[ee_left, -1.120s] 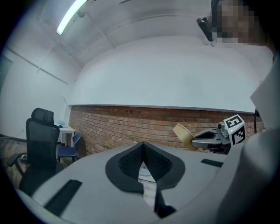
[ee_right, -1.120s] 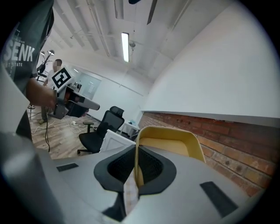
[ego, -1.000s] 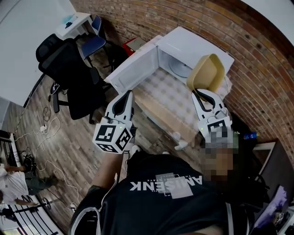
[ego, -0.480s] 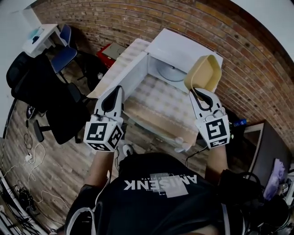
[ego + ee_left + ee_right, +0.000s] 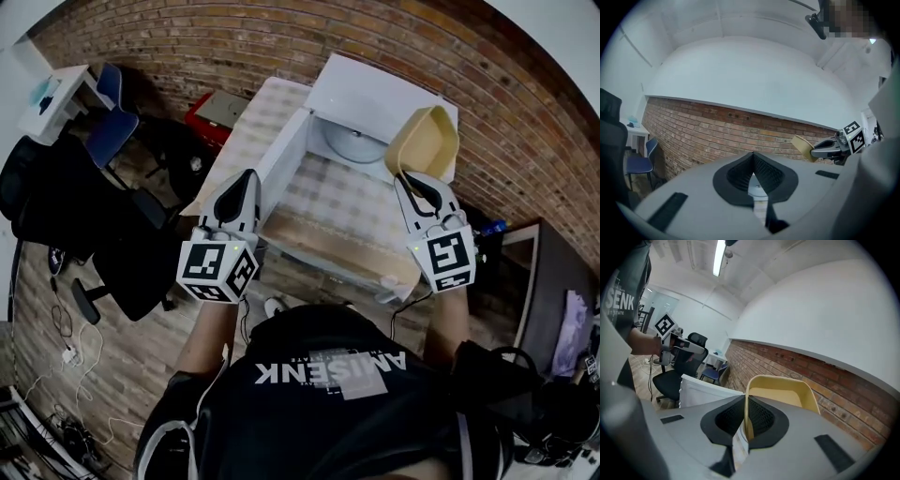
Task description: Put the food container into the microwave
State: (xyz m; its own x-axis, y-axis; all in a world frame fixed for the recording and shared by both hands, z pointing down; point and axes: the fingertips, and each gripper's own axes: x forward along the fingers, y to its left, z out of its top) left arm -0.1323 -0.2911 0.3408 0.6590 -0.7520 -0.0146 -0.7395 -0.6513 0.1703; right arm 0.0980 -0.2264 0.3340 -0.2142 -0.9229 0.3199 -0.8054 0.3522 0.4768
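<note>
The white microwave [image 5: 380, 94] stands on a checked table [image 5: 342, 202] against the brick wall. Its door [image 5: 281, 159] is swung open to the left and the turntable [image 5: 352, 145] shows inside. My right gripper [image 5: 410, 178] is shut on the rim of a yellow food container [image 5: 424, 141], which is tilted on edge in the air just right of the opening. The right gripper view shows the container [image 5: 780, 394] clamped between the jaws of the right gripper [image 5: 746, 416]. My left gripper [image 5: 241, 187] is shut and empty beside the door's outer edge, and its own view shows the left gripper [image 5: 753, 161] facing the wall.
Black office chairs [image 5: 56, 197] stand on the wooden floor at left, with a blue chair [image 5: 112, 112] and a white desk [image 5: 52, 94] behind them. A red box [image 5: 220, 108] lies left of the table. A dark desk [image 5: 548, 300] is at the right.
The person has stepped closer to the table. Both grippers have moved nearer the microwave, and the right one still holds the container, now beside the opening.
</note>
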